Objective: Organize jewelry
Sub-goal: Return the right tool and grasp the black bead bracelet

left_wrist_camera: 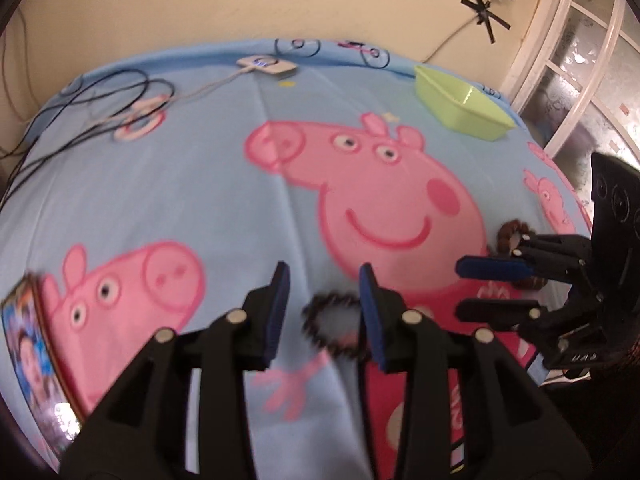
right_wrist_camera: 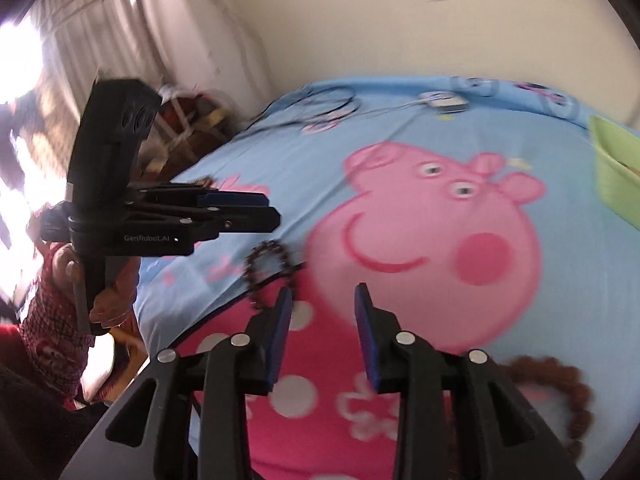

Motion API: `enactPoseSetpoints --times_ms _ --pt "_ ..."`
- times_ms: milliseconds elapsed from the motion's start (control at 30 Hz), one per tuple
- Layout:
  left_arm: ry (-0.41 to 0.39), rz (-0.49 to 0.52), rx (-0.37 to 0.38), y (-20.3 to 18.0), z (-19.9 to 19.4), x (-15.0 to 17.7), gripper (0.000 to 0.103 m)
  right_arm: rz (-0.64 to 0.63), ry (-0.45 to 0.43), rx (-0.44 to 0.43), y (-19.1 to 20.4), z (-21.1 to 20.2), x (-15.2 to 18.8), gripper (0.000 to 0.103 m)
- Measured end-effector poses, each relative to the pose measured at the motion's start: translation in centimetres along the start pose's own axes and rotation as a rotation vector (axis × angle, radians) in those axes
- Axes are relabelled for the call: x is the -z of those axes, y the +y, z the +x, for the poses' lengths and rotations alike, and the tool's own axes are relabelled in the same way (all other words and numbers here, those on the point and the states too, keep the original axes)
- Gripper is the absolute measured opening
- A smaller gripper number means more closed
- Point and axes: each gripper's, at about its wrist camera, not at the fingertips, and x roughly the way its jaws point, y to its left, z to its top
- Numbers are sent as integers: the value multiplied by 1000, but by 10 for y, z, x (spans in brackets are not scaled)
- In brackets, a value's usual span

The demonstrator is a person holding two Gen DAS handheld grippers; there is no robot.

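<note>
Left wrist view, left gripper [left_wrist_camera: 324, 280]: its 2 blue-padded fingers stand apart and hold nothing; it hangs over the near part of the bed and points down at the dark bracelet, a fit stance for taking it.
Left wrist view, dark bracelet [left_wrist_camera: 332, 326]: a ring of black beads flat on the cartoon bedsheet [left_wrist_camera: 168, 184], seen in the gap between the fingers and partly behind the right one; no pad presses on it.
Left wrist view, right gripper [left_wrist_camera: 460, 288]: comes in from the right edge, its fingers parted with nothing between them.
Left wrist view, brown bracelet [left_wrist_camera: 510, 238]: lies on the sheet just behind the right gripper, partly hidden by it.
Left wrist view, green tray [left_wrist_camera: 460, 108]: far right on the bed, well apart from both bracelets; likely the place the jewelry goes, so both pieces have yet to be carried there.
Left wrist view, round tin [left_wrist_camera: 28, 364]: near left edge, printed side showing; its use I cannot tell.
Left wrist view, cables and charger [left_wrist_camera: 266, 66]: far left by the wall.
Right wrist view, right gripper: fingers apart and empty over the pink dotted print.
Right wrist view, brown bracelet: blurred beads near right, beside the right finger, not gripped.
Right wrist view, dark bracelet: left of the gripper, below the left gripper, untouched.
Right wrist view, person: a hand [right_wrist_camera: 100, 300] in a checked sleeve grips the left gripper's handle.
</note>
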Motion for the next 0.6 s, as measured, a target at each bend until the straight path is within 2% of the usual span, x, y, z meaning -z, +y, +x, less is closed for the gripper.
enactPoseSetpoints --times_ms 67,200,333,367,433,467,533,600 --pt "8 9 1 -1 1 8 34 -46 31 16 13 13 -3 8" --pt "0 64 -60 -10 1 24 34 -96 72 65 22 31 -7 8" --pt "-15 31 -73 -4 5 32 34 -103 70 85 24 42 -8 8" --pt "-22 35 -80 -5 5 33 31 -113 70 89 25 43 -8 8" --pt "-21 47 -54 -11 8 31 9 -139 73 118 25 44 -9 1" --pt "-17 52 -54 -14 11 30 9 -149 72 136 26 43 -8 0" --pt "-27 68 -68 -21 16 27 9 -132 74 119 21 41 -8 0" --pt "-23 71 -46 -28 23 20 9 -109 75 113 15 39 -8 0"
